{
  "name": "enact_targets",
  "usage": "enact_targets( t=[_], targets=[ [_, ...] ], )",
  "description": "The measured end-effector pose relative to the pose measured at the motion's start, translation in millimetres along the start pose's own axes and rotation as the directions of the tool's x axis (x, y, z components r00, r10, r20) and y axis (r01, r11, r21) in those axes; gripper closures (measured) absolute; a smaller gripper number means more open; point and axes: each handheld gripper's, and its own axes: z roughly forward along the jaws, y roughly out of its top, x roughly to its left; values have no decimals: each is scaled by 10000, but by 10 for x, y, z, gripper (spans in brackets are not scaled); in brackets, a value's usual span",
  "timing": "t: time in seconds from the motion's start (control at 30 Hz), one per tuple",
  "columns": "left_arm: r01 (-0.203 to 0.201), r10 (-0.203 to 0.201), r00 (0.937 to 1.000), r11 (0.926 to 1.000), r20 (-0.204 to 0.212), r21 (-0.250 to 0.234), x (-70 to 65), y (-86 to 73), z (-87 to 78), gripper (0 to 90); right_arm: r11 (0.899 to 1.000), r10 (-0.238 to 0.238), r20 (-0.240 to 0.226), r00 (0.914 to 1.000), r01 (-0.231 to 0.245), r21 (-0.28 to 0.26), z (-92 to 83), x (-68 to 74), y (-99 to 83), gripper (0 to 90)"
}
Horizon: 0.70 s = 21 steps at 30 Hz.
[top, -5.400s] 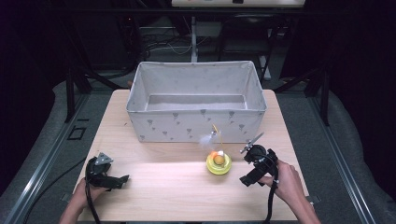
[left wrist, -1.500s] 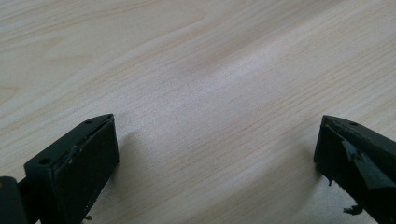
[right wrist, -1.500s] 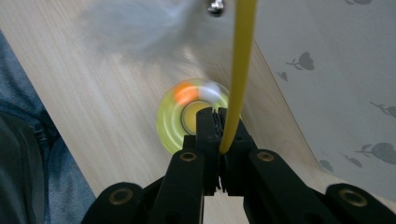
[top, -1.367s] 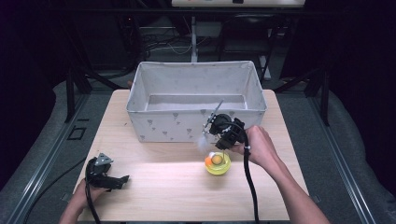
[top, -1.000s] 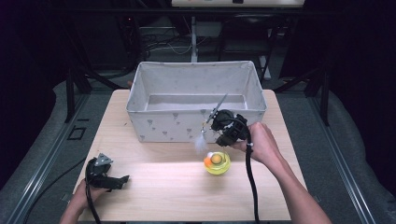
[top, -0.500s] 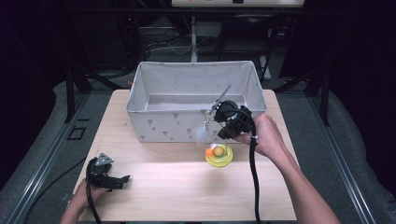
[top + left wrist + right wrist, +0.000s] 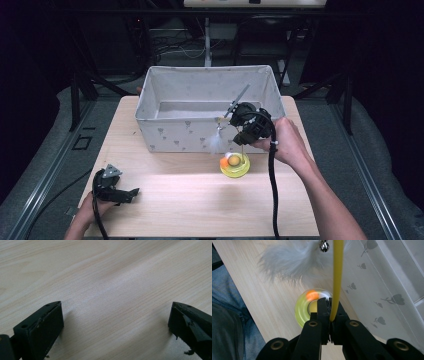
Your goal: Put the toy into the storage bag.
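My right gripper [image 7: 236, 120] hangs above the table just in front of the white fabric bin [image 7: 175, 135], shut on the thin yellow stick [image 7: 337, 277] of a feather wand. The wand's white feather [image 7: 216, 142] and a small bell [image 7: 324, 246] dangle off the stick's low end. Below them a round yellow-green ring toy [image 7: 236, 166] with an orange ball [image 7: 224, 162] lies on the table. In the right gripper view the ring toy [image 7: 302, 311] sits under my shut jaws. My left gripper [image 7: 129, 192] rests open on the wood at the front left, nothing between its fingers [image 7: 47, 325].
The bin's patterned wall [image 7: 387, 285] rises close on the right of the right gripper view. The wooden table [image 7: 190, 210] ends near the person's lap at the front. Dark stands and cables lie beyond the bin.
The right gripper has lifted the feather wand up off the ring toy and drawn it toward the bin's front wall. The left gripper has stayed where it was.
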Motion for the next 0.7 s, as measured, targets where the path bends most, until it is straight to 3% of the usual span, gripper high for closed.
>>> enact_targets(
  t=[0.7],
  targets=[
    [-15, 16, 10000, 10000, 20, -38, 2, -4, 1, 0, 9997, -79, -106, 9999, 77, -244, -235, -93, 137, 881]
  ],
)
